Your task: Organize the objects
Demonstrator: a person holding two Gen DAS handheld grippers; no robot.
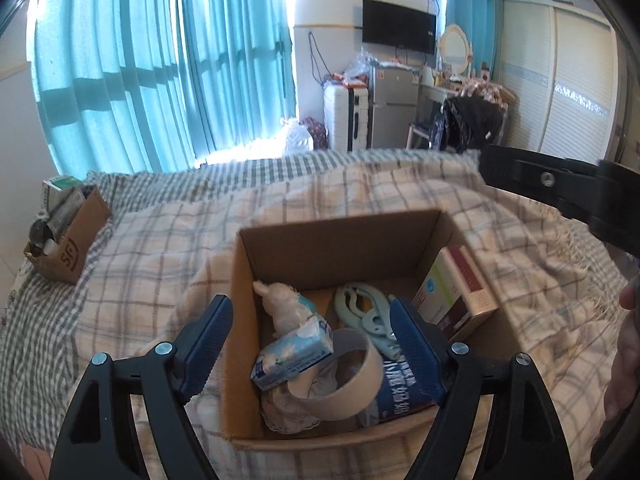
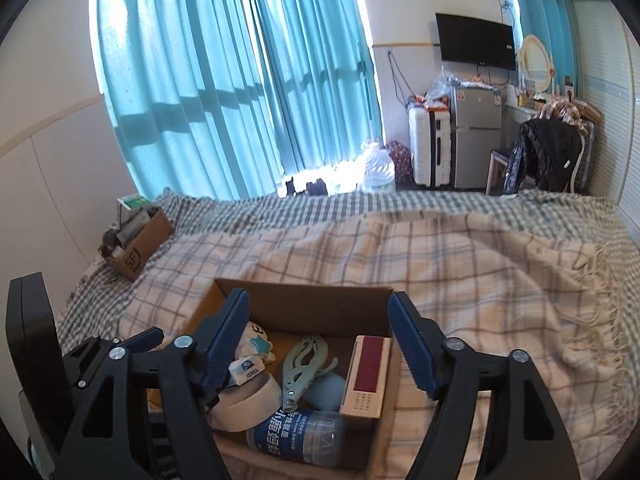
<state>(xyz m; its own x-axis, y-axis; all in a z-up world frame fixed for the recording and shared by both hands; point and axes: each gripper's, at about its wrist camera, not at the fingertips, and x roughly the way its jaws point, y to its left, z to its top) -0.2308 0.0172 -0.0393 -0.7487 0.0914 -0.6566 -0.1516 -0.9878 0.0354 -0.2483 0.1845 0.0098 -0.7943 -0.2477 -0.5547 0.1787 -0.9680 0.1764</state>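
Observation:
An open cardboard box sits on the plaid bed cover, also in the right wrist view. It holds a tape roll, a tissue pack, a pale plush toy, a mint folding hanger, a blue-label bottle and small boxes. My left gripper is open and empty above the box. My right gripper is open and empty above the box; a part of it shows in the left wrist view.
A smaller cardboard box with several items stands at the bed's far left, also in the right wrist view. Beyond the bed are teal curtains, a suitcase, a small fridge and a chair with clothes.

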